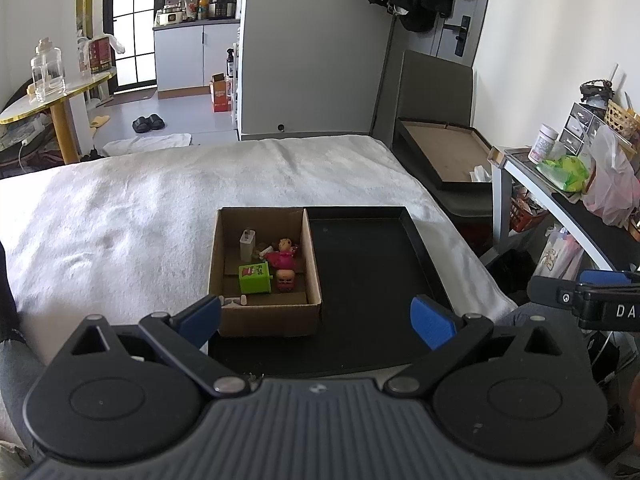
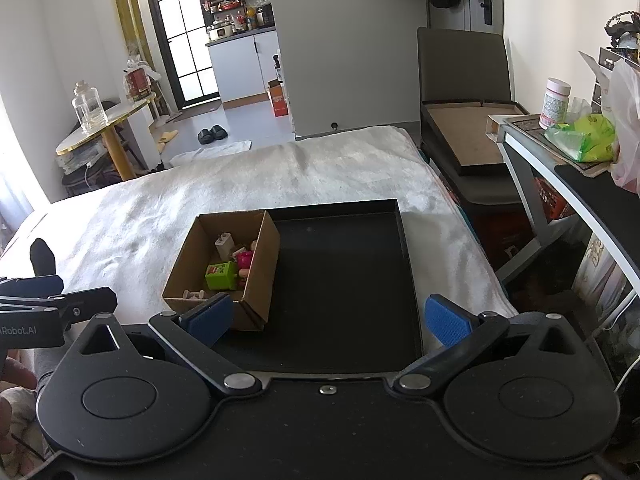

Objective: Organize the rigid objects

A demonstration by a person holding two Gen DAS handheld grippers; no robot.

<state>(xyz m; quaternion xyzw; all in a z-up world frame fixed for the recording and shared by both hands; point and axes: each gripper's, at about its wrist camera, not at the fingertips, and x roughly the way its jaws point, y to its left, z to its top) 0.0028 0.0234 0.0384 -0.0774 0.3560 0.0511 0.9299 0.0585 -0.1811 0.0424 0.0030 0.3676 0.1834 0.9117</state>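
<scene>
A brown cardboard box (image 1: 314,268) sits in the left part of a black tray (image 1: 368,280) on the white bed cover. In it lie a green toy box (image 1: 255,278), a white charger plug (image 1: 247,245), a pink doll (image 1: 283,256) and a small pink-faced figure (image 1: 285,278). My left gripper (image 1: 316,320) is open and empty, held just before the box's near wall. My right gripper (image 2: 329,318) is open and empty above the tray's (image 2: 344,280) near part, beside the box (image 2: 262,268) holding the green toy (image 2: 221,275).
The white bed cover (image 1: 140,220) spreads to the left and beyond. A grey chair with a flat brown box (image 1: 444,152) stands at the right, next to a cluttered desk (image 1: 568,184). A round table with a glass jar (image 1: 48,72) stands far left.
</scene>
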